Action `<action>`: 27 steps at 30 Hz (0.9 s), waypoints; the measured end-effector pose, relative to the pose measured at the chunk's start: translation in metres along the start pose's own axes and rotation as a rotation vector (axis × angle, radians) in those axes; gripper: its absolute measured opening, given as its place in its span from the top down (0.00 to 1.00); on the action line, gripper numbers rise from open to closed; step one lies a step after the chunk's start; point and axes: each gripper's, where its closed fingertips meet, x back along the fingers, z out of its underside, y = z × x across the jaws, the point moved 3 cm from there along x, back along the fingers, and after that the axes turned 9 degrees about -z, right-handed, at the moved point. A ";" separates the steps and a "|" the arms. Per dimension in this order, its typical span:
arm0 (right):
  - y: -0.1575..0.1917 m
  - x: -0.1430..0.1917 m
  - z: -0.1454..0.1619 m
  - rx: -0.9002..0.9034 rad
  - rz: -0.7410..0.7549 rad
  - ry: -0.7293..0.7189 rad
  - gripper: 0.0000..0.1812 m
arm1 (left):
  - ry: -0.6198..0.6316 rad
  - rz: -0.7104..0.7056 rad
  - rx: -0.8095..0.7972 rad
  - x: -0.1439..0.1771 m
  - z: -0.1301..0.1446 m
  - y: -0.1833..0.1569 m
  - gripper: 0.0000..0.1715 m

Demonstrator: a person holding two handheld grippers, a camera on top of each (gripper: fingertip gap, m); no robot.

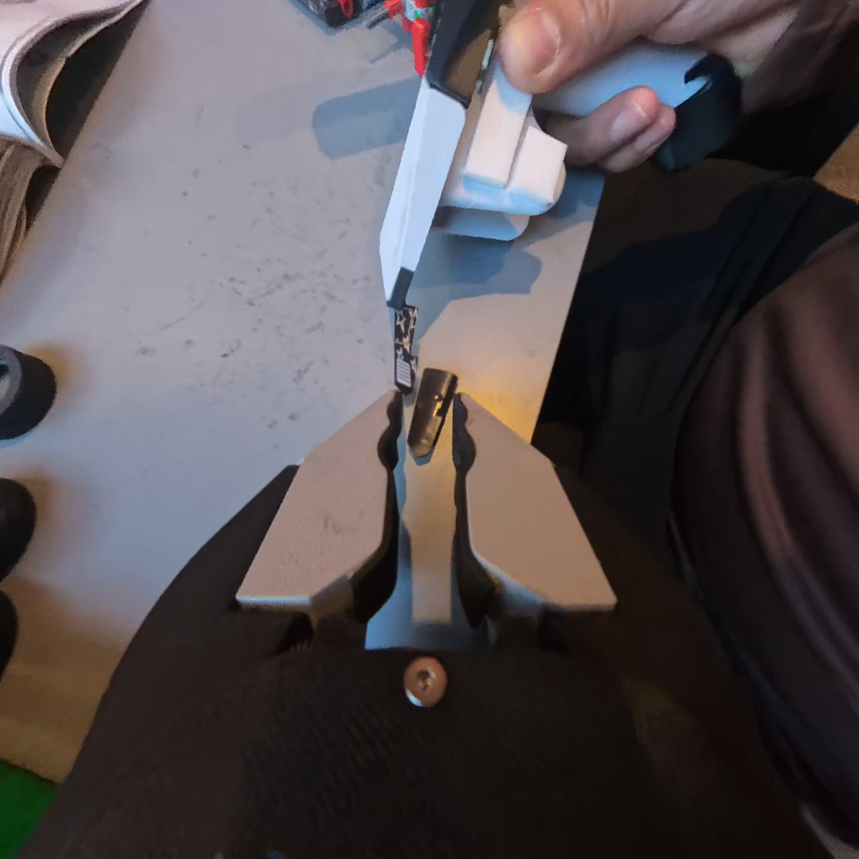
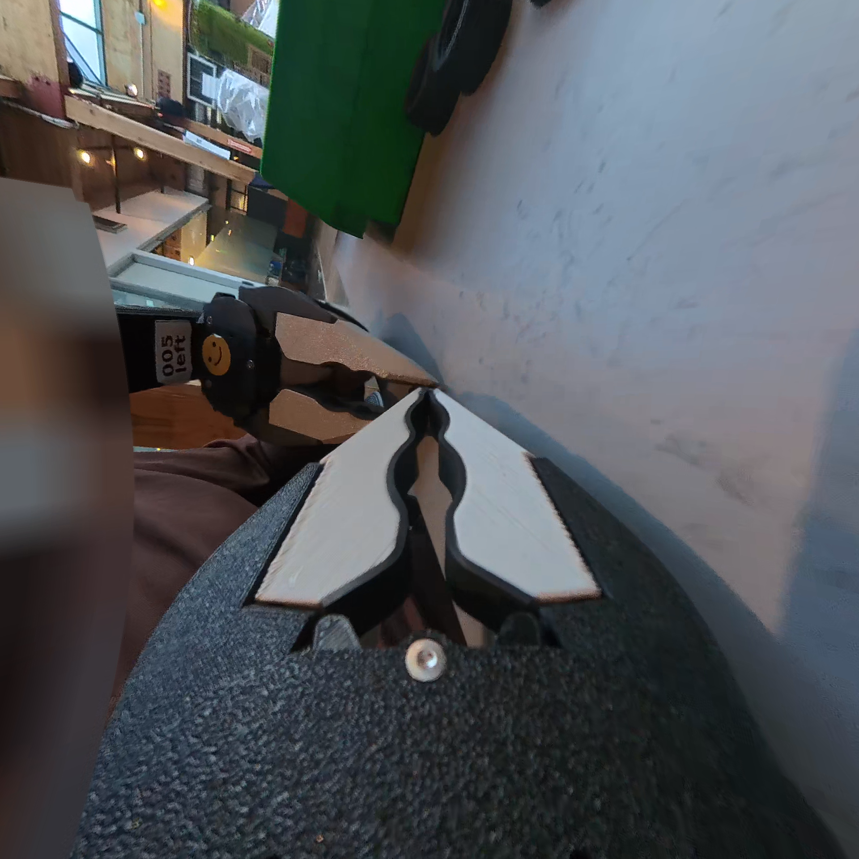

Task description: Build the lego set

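My left gripper point(image 1: 427, 397) reaches over the grey table point(image 1: 209, 232) near its right edge. Its jaws stand narrowly apart, closed on a small dark glossy lego piece point(image 1: 431, 411). My right gripper point(image 1: 400, 290), white and held by a hand, comes down from the top. It is shut on a thin black piece with a star print point(image 1: 405, 346), whose lower end sits just left of the glossy piece, at my left fingertip. In the right wrist view my right gripper point(image 2: 425, 393) has its tips together, meeting the left gripper point(image 2: 409, 386) tip to tip; both pieces are hidden there.
Black tyres point(image 1: 21, 395) lie at the table's left, also in the right wrist view point(image 2: 446, 69). A green block point(image 2: 344, 116) stands beside them. Red lego parts point(image 1: 418, 37) lie at the far end, a folded booklet point(image 1: 42, 69) far left. A person's dark clothing point(image 1: 720, 418) borders the table's right edge. The tips of both grippers are at nearly the same place. The green block point(image 2: 344, 116) is about equally far from each gripper, around 20 cm.
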 end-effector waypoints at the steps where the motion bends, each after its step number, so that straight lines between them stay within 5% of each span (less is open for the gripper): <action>1: 0.000 0.002 -0.001 0.008 0.007 -0.004 1.00 | 0.001 -0.006 0.033 0.000 0.000 -0.002 0.90; 14: 0.009 -0.001 0.007 -0.005 -0.076 0.043 1.00 | -0.011 -0.019 0.169 0.015 0.011 -0.012 0.80; 27: 0.004 -0.014 0.009 -0.097 -0.162 0.236 1.00 | -0.127 -0.065 -0.096 0.022 0.018 -0.024 0.72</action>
